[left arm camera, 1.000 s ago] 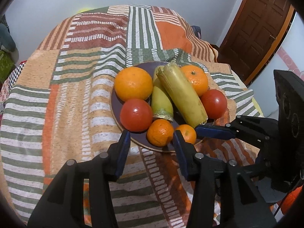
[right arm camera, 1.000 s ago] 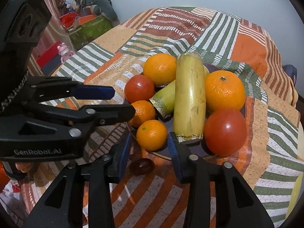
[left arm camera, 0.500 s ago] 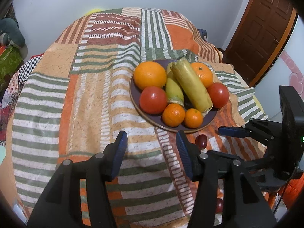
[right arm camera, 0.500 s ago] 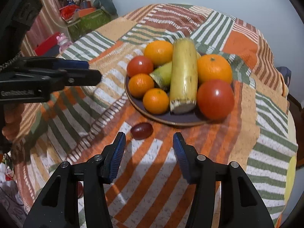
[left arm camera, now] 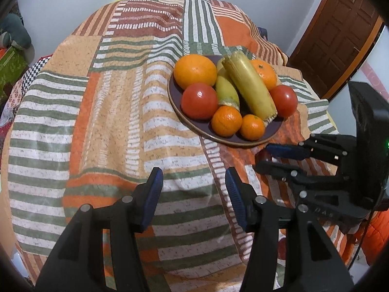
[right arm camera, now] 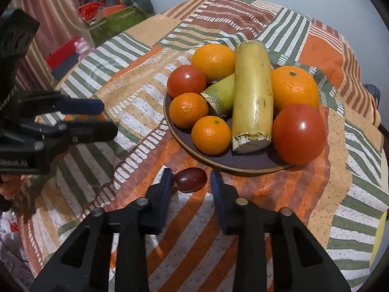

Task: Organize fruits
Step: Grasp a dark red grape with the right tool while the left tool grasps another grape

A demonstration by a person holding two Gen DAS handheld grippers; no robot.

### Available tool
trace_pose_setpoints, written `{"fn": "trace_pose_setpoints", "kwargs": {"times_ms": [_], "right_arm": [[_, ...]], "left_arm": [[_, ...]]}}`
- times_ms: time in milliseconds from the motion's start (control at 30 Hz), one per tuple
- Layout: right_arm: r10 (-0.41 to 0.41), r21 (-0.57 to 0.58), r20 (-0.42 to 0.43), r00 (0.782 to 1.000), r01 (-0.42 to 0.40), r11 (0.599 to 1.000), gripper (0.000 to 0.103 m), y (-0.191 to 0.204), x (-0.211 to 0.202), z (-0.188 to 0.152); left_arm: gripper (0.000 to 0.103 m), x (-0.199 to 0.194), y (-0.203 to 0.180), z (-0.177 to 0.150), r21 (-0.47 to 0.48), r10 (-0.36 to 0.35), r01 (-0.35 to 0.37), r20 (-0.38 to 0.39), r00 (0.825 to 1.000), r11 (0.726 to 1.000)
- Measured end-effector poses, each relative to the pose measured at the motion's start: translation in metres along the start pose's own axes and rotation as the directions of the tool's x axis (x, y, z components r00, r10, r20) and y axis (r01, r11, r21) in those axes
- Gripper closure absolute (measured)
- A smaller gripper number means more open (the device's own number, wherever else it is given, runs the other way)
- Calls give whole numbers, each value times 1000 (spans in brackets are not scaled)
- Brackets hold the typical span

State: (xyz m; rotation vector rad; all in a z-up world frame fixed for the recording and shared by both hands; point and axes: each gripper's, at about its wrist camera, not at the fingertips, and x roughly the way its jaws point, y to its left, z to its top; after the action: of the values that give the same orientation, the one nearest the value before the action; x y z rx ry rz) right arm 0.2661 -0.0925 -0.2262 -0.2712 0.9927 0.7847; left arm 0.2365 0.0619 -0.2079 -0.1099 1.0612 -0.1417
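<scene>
A dark plate on the striped cloth holds oranges, two red tomatoes, and two yellow-green stalk pieces. A small dark red fruit lies on the cloth just in front of the plate. My right gripper is open, its fingers on either side of that fruit, not closed on it. In the left wrist view the right gripper mostly hides the fruit. My left gripper is open and empty over the cloth, in front of the plate; it also shows in the right wrist view.
The table is covered by a patchwork striped cloth that drops off at the edges. A brown door stands at the back right. Boxes and clutter sit on the floor beyond the table's left side.
The right gripper has moved forward and down so its fingers now flank the small dark fruit. The left gripper has drawn back and left from the plate.
</scene>
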Motion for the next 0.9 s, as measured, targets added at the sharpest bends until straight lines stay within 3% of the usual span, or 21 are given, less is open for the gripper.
{"fn": "trace_pose_setpoints", "kwargs": {"times_ms": [600, 900], "right_arm": [[-81, 73, 137, 987, 72, 995, 78, 3, -96, -43], [-97, 109, 151, 984, 81, 991, 78, 0, -115, -63]], "left_arm": [[50, -34, -73, -55, 104, -49, 51, -21, 999, 993], [74, -20, -92, -75, 136, -44, 54, -73, 996, 989]]}}
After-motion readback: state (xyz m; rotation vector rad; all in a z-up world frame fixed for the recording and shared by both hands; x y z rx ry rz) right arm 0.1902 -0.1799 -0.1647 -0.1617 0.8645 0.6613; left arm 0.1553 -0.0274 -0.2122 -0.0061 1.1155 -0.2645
